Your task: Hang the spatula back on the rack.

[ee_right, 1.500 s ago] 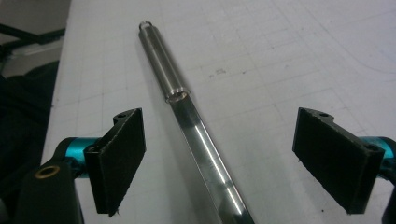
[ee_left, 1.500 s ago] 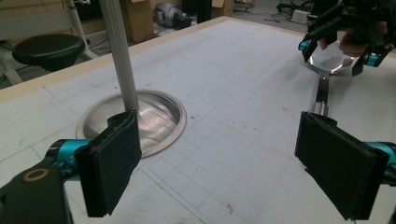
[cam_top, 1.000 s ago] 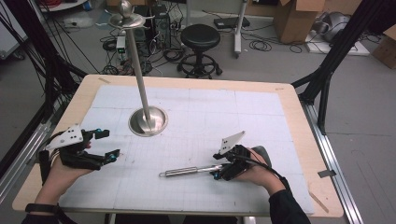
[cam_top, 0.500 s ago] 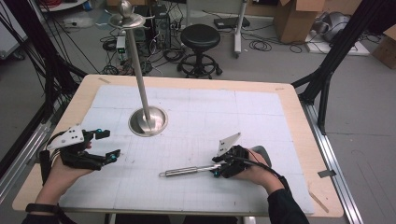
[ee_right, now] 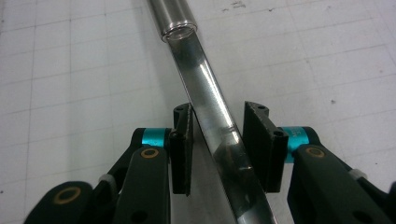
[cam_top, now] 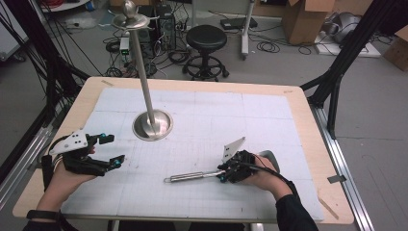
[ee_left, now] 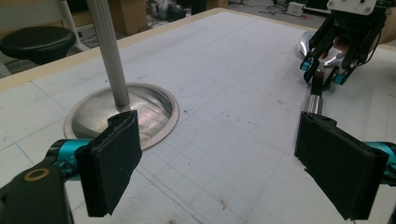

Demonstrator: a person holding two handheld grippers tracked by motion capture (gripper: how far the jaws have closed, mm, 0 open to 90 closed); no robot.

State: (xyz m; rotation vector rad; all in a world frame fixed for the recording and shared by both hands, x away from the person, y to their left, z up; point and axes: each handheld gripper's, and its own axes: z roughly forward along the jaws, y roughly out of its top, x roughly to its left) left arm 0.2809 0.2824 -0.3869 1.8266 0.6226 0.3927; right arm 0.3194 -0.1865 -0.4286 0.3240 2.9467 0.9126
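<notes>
1. The metal rod [cam_top: 192,176] lies on the near table [cam_top: 298,115], right of centre.
2. The right gripper [cam_top: 227,173] has narrow jaws around the rod, seemingly not yet clamping; lifting remains.
3. The left gripper [cam_top: 111,151] waits with wide, empty jaws near the stand [cam_top: 152,124].

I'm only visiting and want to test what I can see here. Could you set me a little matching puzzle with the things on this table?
Things:
1. left hand-held gripper
2. right hand-held gripper
3. metal stand
4. metal rod

States:
A. lying flat on the gridded mat
B. upright on a round base
C. jaws wide apart, nothing between them
D. jaws on either side of the rod, with a gap visible on both sides

Pairs: 1-C, 2-D, 3-B, 4-A
</notes>
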